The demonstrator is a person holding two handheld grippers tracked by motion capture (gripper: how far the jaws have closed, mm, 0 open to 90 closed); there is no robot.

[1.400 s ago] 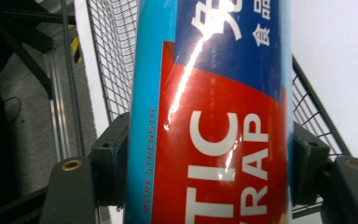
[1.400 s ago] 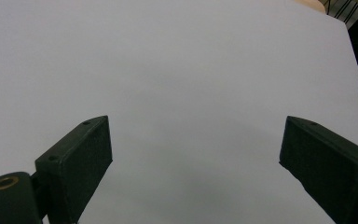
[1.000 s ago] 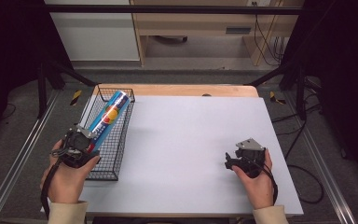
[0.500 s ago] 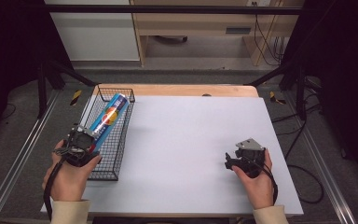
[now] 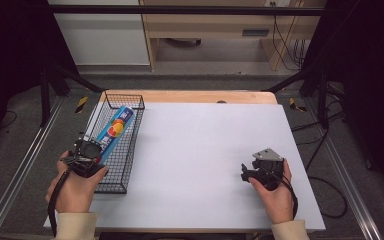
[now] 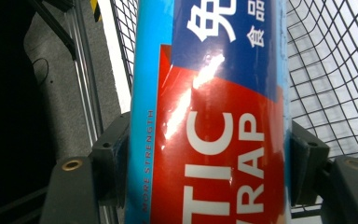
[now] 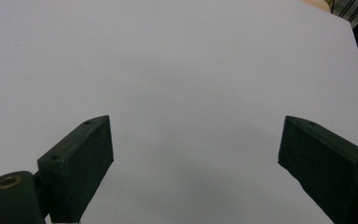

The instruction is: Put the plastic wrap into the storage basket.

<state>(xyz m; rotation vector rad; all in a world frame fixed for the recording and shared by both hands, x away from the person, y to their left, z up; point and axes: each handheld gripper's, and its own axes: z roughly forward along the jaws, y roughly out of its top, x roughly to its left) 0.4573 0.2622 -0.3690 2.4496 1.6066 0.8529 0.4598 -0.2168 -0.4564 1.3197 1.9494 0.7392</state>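
Left claw (image 5: 101, 150) pinches one wrap box (image 6: 209, 116) over one wire basket (image 5: 125, 172); right claw (image 7: 193, 163) spread.

Left hand (image 5: 75, 187) is coming in from the bottom left, holding the left gripper (image 5: 87, 155) pointed forward, jaws clamping tight on both sides of a load. Right hand (image 5: 275, 192) is resting low at the right, holding the right gripper (image 5: 245, 172) turned toward the left, jaws standing wide apart with nothing between.

Blue wrap box (image 5: 112, 131) in left hand-held gripper (image 5: 91, 155), over wire basket (image 5: 130, 145).
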